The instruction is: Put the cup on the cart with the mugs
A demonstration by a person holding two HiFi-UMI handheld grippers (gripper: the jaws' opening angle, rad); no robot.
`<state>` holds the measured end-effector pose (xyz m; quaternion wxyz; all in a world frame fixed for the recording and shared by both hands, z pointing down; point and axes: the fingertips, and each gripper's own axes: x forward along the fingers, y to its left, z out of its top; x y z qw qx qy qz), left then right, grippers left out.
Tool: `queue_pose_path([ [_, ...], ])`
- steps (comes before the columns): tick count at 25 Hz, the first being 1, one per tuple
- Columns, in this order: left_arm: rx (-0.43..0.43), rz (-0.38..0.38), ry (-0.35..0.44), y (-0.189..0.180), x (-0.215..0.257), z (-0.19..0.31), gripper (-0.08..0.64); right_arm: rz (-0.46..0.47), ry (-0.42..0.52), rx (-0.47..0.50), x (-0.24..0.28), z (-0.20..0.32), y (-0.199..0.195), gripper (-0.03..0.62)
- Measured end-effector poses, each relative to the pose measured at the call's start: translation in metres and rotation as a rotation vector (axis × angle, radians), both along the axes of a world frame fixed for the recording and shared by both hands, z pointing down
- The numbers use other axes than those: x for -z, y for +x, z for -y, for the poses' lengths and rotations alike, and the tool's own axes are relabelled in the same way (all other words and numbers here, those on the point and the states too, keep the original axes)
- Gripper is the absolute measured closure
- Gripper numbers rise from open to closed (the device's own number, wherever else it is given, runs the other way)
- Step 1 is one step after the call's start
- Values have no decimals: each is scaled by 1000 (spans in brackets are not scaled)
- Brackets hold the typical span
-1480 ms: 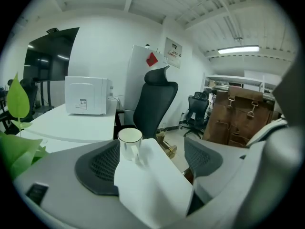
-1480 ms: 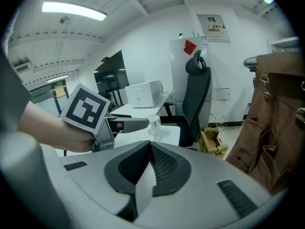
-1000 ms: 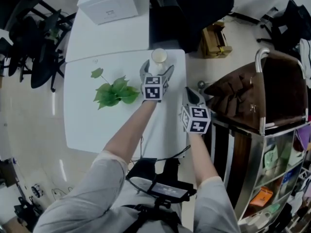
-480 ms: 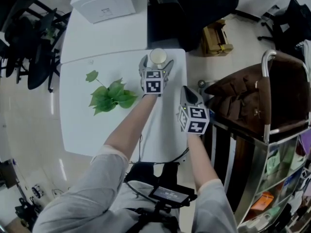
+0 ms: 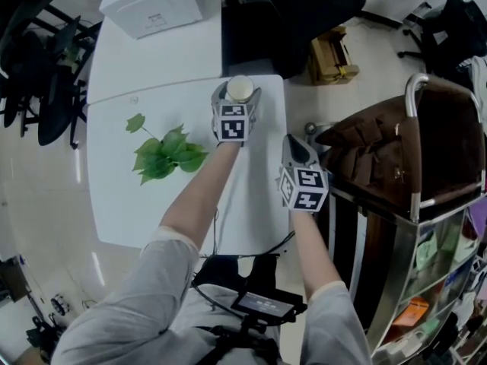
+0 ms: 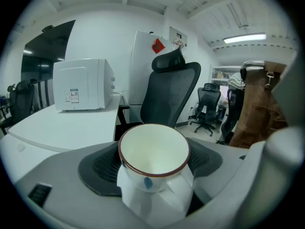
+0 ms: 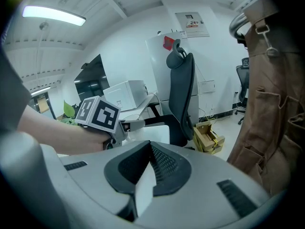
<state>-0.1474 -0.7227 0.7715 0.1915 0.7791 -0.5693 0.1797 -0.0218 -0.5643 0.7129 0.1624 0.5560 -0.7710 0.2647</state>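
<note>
A white cup (image 5: pixel 240 88) with a dark red rim stands near the far right corner of the white table (image 5: pixel 152 196). My left gripper (image 5: pixel 237 92) reaches round it; its jaws have just been closing, and both pads now sit against the cup's sides. In the left gripper view the cup (image 6: pixel 153 151) fills the gap between the pads. My right gripper (image 5: pixel 295 147) hovers off the table's right edge, shut and empty, its pads (image 7: pixel 143 185) pressed together. The metal cart (image 5: pixel 412 105) stands at the right, with a brown bag draped over its top; no mugs can be made out on it.
A green leafy sprig (image 5: pixel 163 154) lies left of the cup. A white box-like appliance (image 5: pixel 156 6) sits on the far table. A black office chair (image 5: pixel 304 14) stands behind the table, with a cardboard box (image 5: pixel 331 55) on the floor beside it.
My left gripper has slid forward so its jaws now flank the cup, and they have narrowed onto it. The right gripper has stayed where it was.
</note>
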Motion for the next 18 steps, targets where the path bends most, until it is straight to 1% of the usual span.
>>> queue_pose_path([
  [3,-2,12,4,0,1,-1,158,-4,-5,-14,2,-3,5,591],
  [7,1,27,13,0,1,-2,160,-8,-9,-2,1,-7,5,591],
  [11,14,-3,27,-1,12,-1,161,-15,-5,5,3,-10,6,591],
  [15,-23,-4,4,5,23,-9,161,-19,3,15,6,-13,8,591],
  [18,-29,-3,-21,5,31,-21,161,-15,15,31,14,-15,3,591],
])
